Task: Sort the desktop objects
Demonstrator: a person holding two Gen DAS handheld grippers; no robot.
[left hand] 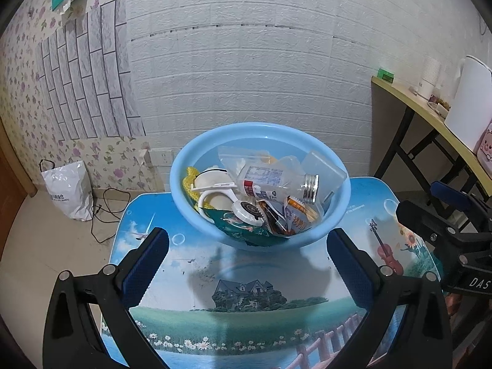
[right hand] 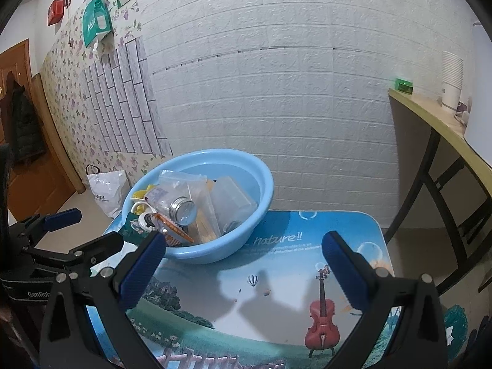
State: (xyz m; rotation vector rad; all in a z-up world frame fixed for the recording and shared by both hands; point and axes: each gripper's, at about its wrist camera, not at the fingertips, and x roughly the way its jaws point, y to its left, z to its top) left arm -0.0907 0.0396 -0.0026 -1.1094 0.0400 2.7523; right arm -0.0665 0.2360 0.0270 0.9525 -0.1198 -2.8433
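I judge sorting done: everything sits in the basin point(left hand: 184, 196); both my hand-held grippers point(left hand: 246, 258) point(right hand: 243, 261) hang apart, empty, over the counter point(left hand: 246, 313).

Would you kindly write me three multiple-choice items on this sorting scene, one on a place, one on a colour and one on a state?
1. Where does the bottle with the metal cap lie?
A. on the bare table
B. in the basin, on top of the other items
C. on the side desk

2. What colour is the basin?
A. light blue
B. red
C. white

3. How do the two grippers stand?
A. both open and empty
B. left shut on the bottle
C. right shut on a packet

Answers:
1 B: the bottle rests on the pile inside the basin.
2 A: its rim and wall are light blue.
3 A: the left gripper and right gripper show wide gaps above the table, nothing between the fingers.
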